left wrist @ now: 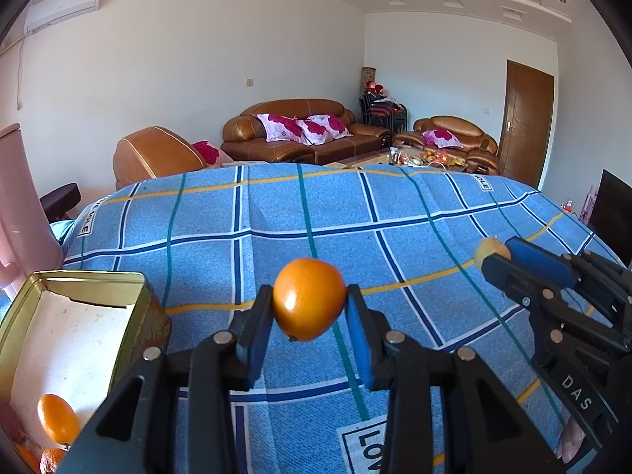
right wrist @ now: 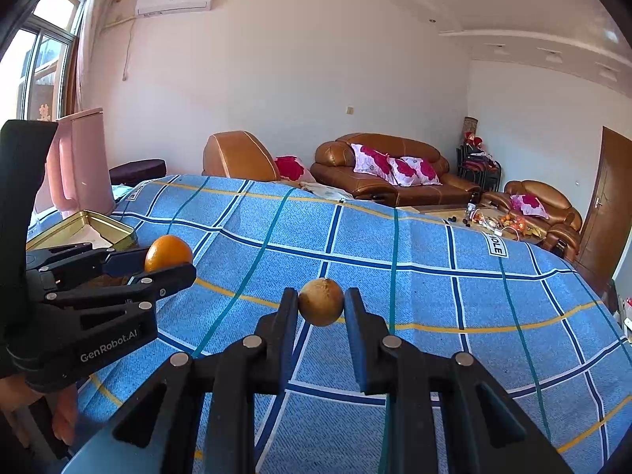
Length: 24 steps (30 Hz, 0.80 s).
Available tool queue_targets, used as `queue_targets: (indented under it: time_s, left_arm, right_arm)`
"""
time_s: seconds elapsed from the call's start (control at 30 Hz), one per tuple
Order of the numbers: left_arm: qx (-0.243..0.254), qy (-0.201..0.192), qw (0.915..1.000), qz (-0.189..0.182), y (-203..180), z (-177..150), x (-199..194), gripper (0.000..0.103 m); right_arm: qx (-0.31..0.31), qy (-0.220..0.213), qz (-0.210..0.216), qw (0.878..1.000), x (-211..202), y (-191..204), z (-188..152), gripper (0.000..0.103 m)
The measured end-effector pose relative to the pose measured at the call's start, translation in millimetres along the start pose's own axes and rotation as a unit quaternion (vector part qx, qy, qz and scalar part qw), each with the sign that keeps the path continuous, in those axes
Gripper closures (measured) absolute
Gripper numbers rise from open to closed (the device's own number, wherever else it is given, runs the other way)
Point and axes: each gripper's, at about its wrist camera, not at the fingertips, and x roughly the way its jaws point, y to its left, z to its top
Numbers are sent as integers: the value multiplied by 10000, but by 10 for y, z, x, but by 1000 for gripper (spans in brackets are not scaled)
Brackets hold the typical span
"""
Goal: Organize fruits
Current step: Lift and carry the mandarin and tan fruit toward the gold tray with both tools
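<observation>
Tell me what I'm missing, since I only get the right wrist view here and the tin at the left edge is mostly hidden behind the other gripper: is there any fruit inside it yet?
Observer: Yes. The left wrist view looks into the gold tin and shows small oranges lying in its near corner.
Operator: And the left gripper's hold on its orange, is it centred?
Observer: From its own camera, the left gripper is shut on the orange, both pads pressing its sides, clear of the blue checked cloth.
Operator: Anything of my side visible there?
Observer: The right gripper shows at the right, shut on the brownish fruit, apart from the orange.
</observation>
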Motion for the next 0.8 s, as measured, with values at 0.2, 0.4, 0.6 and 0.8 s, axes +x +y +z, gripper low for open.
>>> queue_targets:
  time_s: [0.2, 0.4, 0.6, 0.8]
  left_arm:
    - [91, -101, 9999, 85, -21, -55, -106, 65]
    - [243, -131, 9995, 128, -45, -98, -194, 65]
    - [211, -14, 9997, 127, 1, -159, -254, 65]
    - [241, 14, 9996, 144, 33, -224, -347, 65]
  right_arm:
    - [-70, -111, 11, 9999, -54, 46, -13, 77]
    - [-165, -154, 29, 9997, -103, 116, -27, 77]
    - [-250, -184, 64, 9995, -179, 175, -55, 77]
    - [-485, -301, 7, 9984, -265, 315, -77, 77]
